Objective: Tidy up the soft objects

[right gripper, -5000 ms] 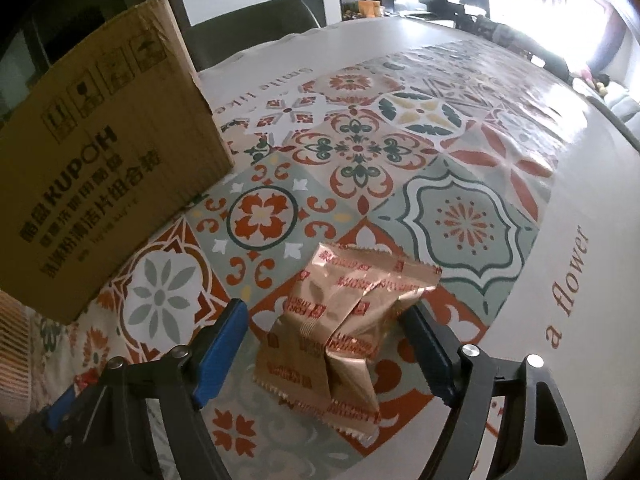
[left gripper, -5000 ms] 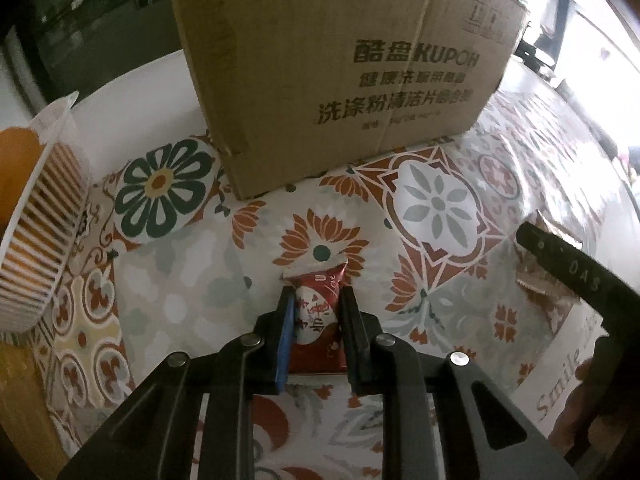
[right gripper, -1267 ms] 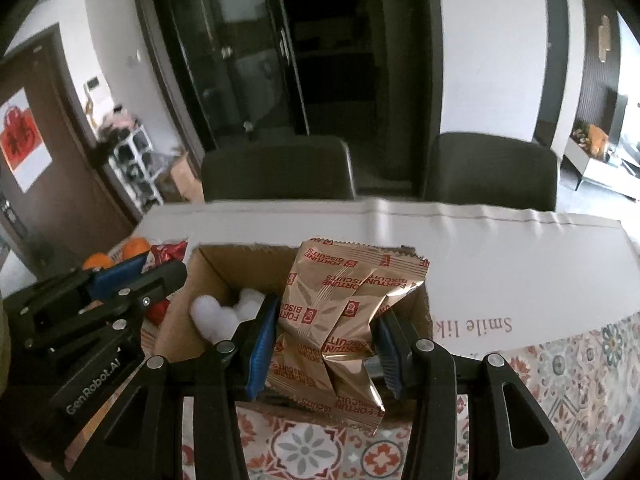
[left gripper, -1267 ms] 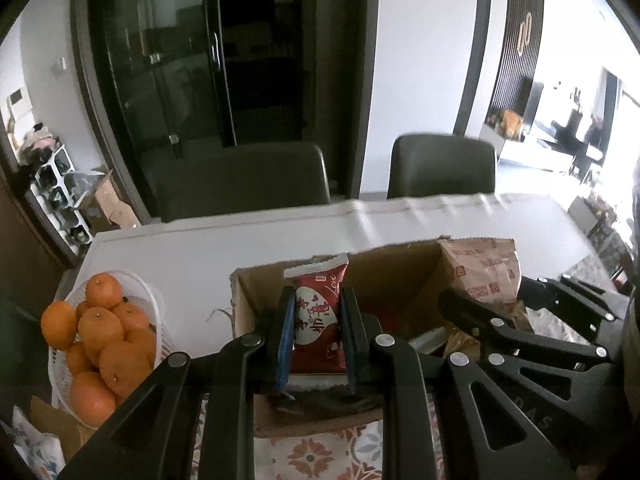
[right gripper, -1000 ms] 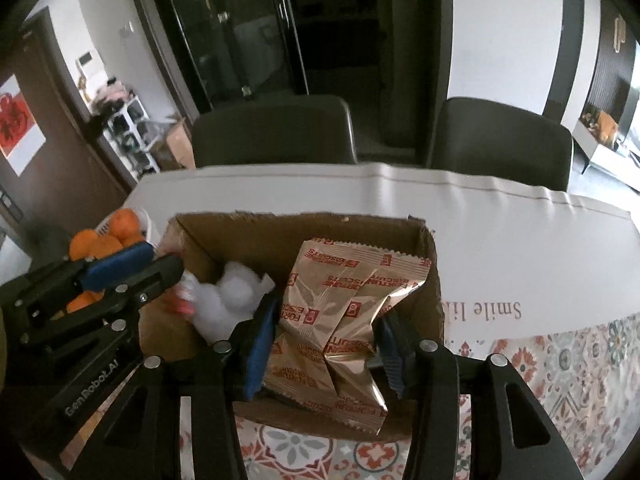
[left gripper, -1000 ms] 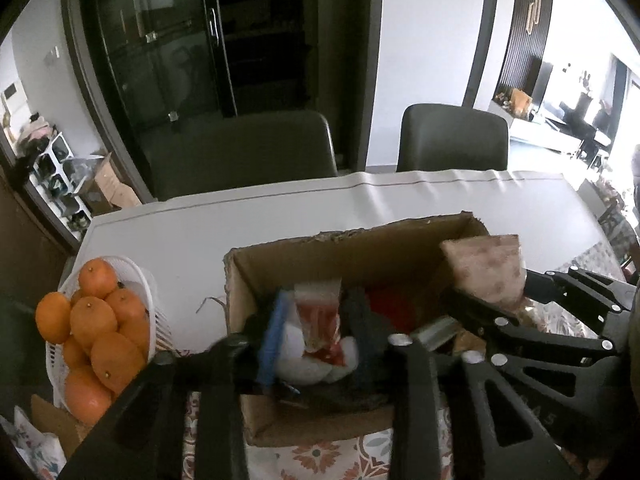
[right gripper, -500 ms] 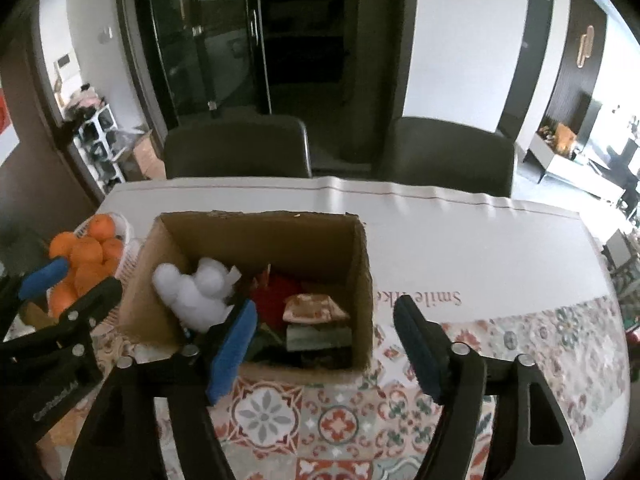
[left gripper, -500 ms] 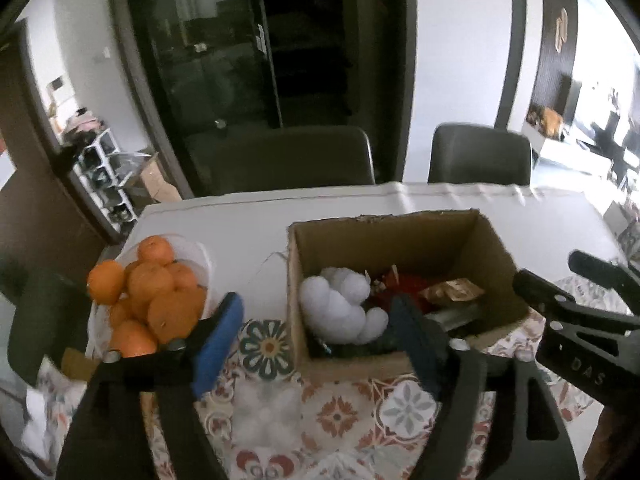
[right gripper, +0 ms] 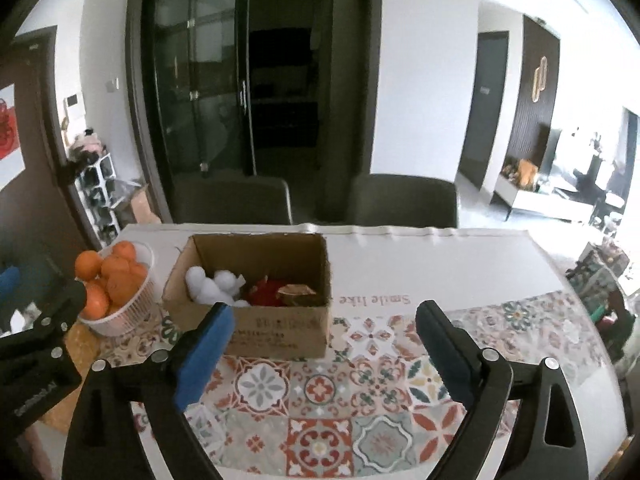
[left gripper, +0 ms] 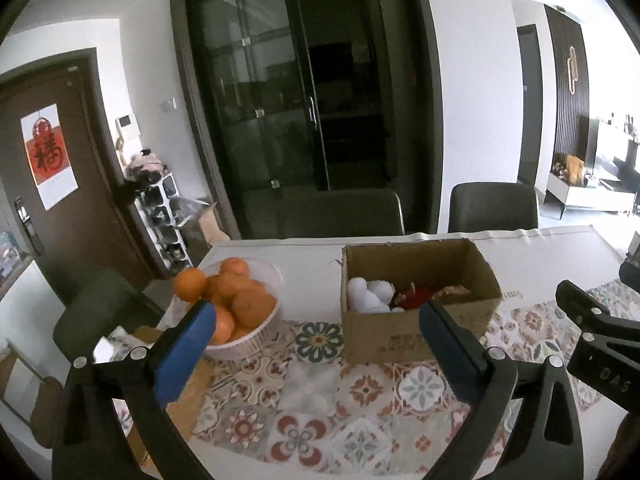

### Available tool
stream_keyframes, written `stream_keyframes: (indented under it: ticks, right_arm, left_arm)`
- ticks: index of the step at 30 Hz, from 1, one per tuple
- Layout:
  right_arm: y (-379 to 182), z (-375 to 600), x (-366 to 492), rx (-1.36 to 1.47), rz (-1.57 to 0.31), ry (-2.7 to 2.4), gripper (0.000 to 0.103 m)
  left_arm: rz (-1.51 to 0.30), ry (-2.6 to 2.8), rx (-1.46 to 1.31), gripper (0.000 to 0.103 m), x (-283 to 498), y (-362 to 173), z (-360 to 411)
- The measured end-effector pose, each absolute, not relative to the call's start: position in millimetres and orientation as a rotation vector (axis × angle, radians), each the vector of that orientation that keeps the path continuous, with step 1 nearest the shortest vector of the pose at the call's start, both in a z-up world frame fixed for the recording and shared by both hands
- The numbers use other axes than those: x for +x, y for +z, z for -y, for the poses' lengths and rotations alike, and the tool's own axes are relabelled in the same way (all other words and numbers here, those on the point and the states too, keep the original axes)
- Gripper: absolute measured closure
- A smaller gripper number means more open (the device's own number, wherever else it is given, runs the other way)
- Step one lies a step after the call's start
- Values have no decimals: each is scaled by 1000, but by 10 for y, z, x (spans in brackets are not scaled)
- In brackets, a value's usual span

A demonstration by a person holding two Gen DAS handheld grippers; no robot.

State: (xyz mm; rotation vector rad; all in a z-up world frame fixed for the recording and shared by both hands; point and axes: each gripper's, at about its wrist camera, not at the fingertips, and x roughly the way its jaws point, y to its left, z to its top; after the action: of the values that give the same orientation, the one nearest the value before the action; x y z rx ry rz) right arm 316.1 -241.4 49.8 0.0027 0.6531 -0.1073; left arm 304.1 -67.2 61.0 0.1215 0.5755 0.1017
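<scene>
An open cardboard box (left gripper: 416, 336) stands on the patterned table; it also shows in the right wrist view (right gripper: 280, 332). Inside lie a white plush toy (left gripper: 370, 295) (right gripper: 210, 282), a red packet (left gripper: 414, 298) (right gripper: 266, 295) and a gold snack bag (left gripper: 452, 291) (right gripper: 298, 292). My left gripper (left gripper: 316, 320) is open and empty, held high and back from the box. My right gripper (right gripper: 324, 324) is open and empty, also above the table in front of the box. Each gripper shows at the edge of the other's view.
A white basket of oranges (left gripper: 236, 312) (right gripper: 116, 284) stands left of the box. The tablecloth (right gripper: 360, 408) has tile patterns. Two dark chairs (right gripper: 400, 200) stand behind the table. A dark glass cabinet and a door are beyond.
Both grippers opened over the box and dropped the red packet and the gold bag into it. Both have since pulled up and back, away from the box.
</scene>
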Motion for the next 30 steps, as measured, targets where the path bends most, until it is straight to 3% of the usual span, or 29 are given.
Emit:
stream_keyframes:
  ticks: [16,30]
  right_arm:
    - [710,1991,1603,41,-591,-146,8]
    - [751,1778,534,64,-594,-184,8]
  left_arm:
    - [-475,45,136,0,1531,835,280]
    - [-501,-46,108,0,594,814,60]
